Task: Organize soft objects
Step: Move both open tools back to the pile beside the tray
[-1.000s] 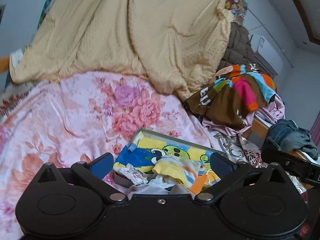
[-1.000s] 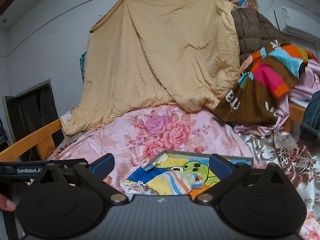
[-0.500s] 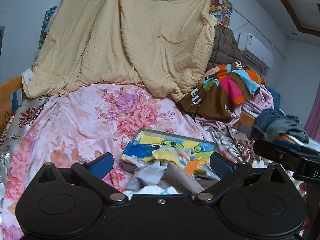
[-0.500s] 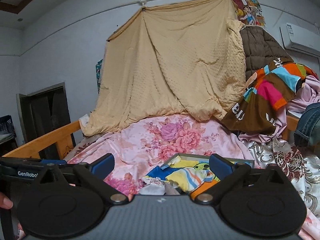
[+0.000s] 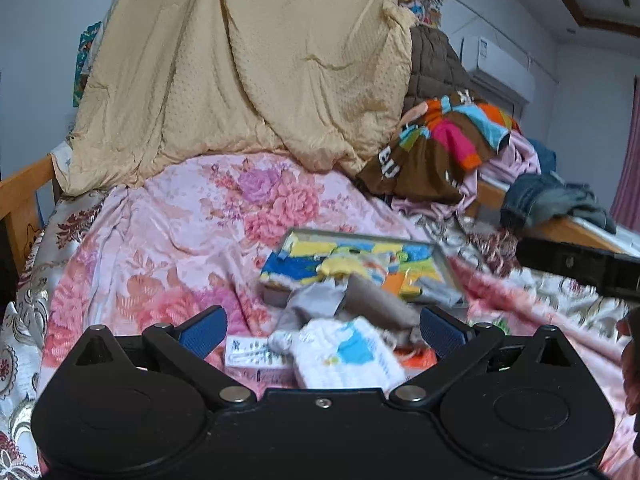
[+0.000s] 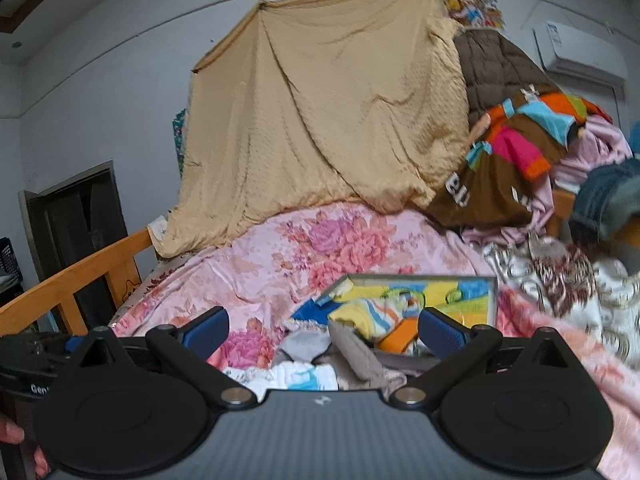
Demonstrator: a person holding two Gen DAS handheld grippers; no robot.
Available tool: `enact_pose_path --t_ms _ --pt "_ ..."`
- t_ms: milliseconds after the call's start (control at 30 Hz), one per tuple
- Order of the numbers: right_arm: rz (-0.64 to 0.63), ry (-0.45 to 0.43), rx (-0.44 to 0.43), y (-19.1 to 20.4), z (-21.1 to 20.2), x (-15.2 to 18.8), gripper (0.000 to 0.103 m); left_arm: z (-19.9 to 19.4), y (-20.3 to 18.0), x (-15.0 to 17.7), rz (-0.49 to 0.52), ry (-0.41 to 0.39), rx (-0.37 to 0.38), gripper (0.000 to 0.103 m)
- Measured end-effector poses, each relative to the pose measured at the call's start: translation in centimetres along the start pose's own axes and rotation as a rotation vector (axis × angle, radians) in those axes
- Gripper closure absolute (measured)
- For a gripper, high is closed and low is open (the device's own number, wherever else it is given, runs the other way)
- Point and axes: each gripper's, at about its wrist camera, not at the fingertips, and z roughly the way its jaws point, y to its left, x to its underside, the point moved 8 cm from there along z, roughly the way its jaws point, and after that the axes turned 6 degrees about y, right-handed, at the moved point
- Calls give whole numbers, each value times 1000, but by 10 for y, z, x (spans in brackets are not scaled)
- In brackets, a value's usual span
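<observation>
Bedding fills both views: a pink floral quilt (image 5: pixel 180 240) spread over a wooden-framed bed, with a tan blanket (image 5: pixel 248 64) hung up behind it. Both tongs hang above the quilt's near edge with their blue pads spread wide and nothing between them — the left gripper (image 5: pixel 322 330) over the near end of a small heap of clothes (image 5: pixel 348 320), the right gripper (image 6: pixel 322 330) just beside it and aimed the same way. The heap spills from a shallow tray (image 5: pixel 444 268) lined with bright cartoon fabric, toward the quilt's near edge: a white piece with a blue patch (image 5: pixel 352 356), a grey-brown garment (image 5: pixel 380 304), a yellow striped one (image 6: pixel 360 314). All of it looks light, limp and easily bunched, so a pinch should go on a raised fold or a hem rather than a flat stretch, and a lifted piece will probably drag its neighbours. A flat printed packet (image 5: pixel 252 354) lies under the heap's left side; it seems stiffer. More clothing, including a brown multicoloured top (image 5: pixel 432 152), is piled at the bed's far right corner. Motion blur softens the heap, each gripper's body hides its nearest part, and what lies deeper in the tray cannot be made out.
</observation>
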Motion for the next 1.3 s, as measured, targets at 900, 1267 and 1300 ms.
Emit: enact_pose_path --t_ms 900,1267,1300 --pt "-13 86 -3 5 78 96 0 64 72 63 -68 134 -71 1" --pt "5 120 6 -1 95 106 0 86 82 80 -99 187 -45 1" --pt "8 119 12 -3 95 106 0 88 81 79 -102 183 -36 1"
